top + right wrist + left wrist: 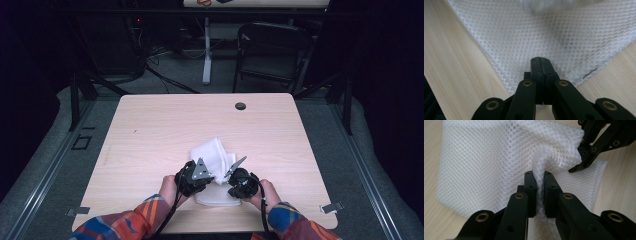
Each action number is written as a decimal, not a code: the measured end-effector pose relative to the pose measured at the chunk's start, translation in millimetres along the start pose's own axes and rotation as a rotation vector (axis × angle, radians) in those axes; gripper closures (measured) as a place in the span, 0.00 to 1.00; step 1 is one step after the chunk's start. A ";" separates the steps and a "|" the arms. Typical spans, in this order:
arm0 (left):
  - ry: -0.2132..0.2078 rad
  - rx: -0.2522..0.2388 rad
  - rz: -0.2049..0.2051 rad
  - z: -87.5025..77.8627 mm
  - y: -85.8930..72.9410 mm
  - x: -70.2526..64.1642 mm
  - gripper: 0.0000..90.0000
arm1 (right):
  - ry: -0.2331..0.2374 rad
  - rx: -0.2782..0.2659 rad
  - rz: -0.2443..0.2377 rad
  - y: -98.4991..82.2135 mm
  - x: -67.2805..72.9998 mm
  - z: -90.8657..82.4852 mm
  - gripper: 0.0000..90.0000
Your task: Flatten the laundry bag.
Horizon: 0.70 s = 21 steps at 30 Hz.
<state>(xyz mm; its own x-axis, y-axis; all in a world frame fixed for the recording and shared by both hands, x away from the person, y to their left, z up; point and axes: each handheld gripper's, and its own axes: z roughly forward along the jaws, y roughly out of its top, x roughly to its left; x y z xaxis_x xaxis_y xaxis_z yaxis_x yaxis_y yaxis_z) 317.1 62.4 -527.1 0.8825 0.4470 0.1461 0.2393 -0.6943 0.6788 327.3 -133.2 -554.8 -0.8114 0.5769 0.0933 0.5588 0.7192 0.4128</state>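
Nearest you, both claws grip one white mesh cloth [216, 156] lying at the near middle of the table [150, 130]. Your left claw [540, 187] is clenched on a raised pleat of mesh; your right claw [541, 65] is clamped tight on the cloth's near edge. To fold cleanly, lift both claws together, keep the mesh taut between them, and avoid twisting the bunched pleat. Count: one cloth, two claws, one table, one chair [272, 50] far behind.
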 end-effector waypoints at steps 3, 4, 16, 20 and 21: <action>-0.008 -0.002 0.005 0.7 1.1 -2.0 0.93 | -0.009 0.008 0.002 -3.3 -3.0 -2.3 1.00; -0.011 0.000 0.006 -0.6 0.4 -1.8 0.92 | -0.011 0.011 0.006 -4.1 -4.3 -3.1 1.00; 0.007 -0.020 -0.033 -19.1 -10.4 9.2 0.92 | -0.004 0.025 -0.003 -2.7 -6.2 -3.6 1.00; 0.016 -0.029 -0.041 -22.6 -12.5 9.8 0.92 | -0.023 0.030 -0.011 -1.6 -5.4 -3.7 1.00; 0.014 -0.025 -0.049 -26.2 -14.2 11.5 0.92 | -0.030 0.032 -0.016 -1.1 -5.7 -3.6 1.00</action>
<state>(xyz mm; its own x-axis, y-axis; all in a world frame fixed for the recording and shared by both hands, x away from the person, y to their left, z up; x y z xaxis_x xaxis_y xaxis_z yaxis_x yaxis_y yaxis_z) 313.2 92.3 -516.2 0.8641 0.4884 0.1219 0.2721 -0.6568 0.7032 330.7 -138.7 -552.5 -0.8149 0.5765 0.0599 0.5518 0.7399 0.3849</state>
